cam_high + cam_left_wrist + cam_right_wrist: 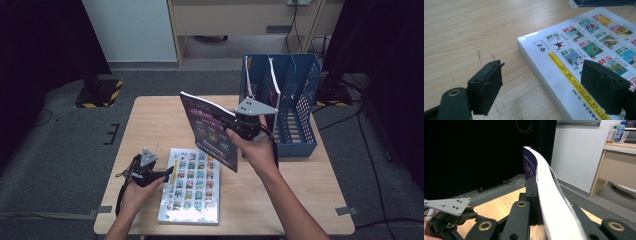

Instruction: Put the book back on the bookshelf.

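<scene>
1. Black jaws of the left gripper (541,85) stood spread and released just above the table (150,125), one to each side of the near corner of the white book (584,50); nothing was pinched between them.
2. Wood-grain table carried the white book flat near the person's edge, and a blue file rack (300,100) at its far right.
3. Grey carpet surrounded the table, with black curtains at both sides, a white wall and a pale desk (616,167) behind; bottles (615,131) stood on that desk.
4. Blue rack, with perforated walls and several slots, already held one thin volume upright.
5. White book's cover showed rows of small picture tiles, each with a green-and-red heading in Chinese characters too small to read surely; a yellow strip ran along one side, ending in "16-303".
6. Purple book (210,131) was held upright in the air, just left of the rack, its cover print too small to read.
7. Right gripper (239,127) was clenched on the purple book's edge, pages bowing above the jaws.
</scene>
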The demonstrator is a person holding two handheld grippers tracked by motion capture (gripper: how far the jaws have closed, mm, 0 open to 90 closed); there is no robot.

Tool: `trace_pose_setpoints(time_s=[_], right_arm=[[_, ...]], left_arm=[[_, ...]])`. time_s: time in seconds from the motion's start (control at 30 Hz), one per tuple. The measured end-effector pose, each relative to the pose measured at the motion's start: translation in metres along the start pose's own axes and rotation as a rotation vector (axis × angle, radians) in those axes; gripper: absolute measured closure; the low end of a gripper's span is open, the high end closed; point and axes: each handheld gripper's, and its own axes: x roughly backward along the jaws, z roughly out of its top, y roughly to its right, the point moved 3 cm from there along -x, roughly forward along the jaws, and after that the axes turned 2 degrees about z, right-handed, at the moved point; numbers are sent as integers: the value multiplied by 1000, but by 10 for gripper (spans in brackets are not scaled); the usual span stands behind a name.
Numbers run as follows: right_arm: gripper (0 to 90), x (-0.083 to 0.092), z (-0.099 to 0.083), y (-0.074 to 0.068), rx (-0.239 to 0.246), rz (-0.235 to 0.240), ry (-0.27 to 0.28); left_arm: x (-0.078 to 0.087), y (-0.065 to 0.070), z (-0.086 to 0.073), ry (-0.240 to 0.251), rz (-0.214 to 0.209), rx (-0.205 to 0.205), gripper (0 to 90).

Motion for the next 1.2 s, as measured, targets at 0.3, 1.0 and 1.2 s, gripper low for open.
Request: trace_pose_setpoints(time_s=[0.3, 1.0, 1.2], right_arm=[[841, 13, 1, 1, 1, -14, -2], [841, 49, -7, 6, -8, -19, -9], [841, 60, -11, 9, -7, -27, -9]], left_arm=[[-2, -2, -2, -16, 4, 23, 93], [-3, -4, -4, -32, 14, 21, 94], [-3, -4, -4, -36, 16, 20, 95]])
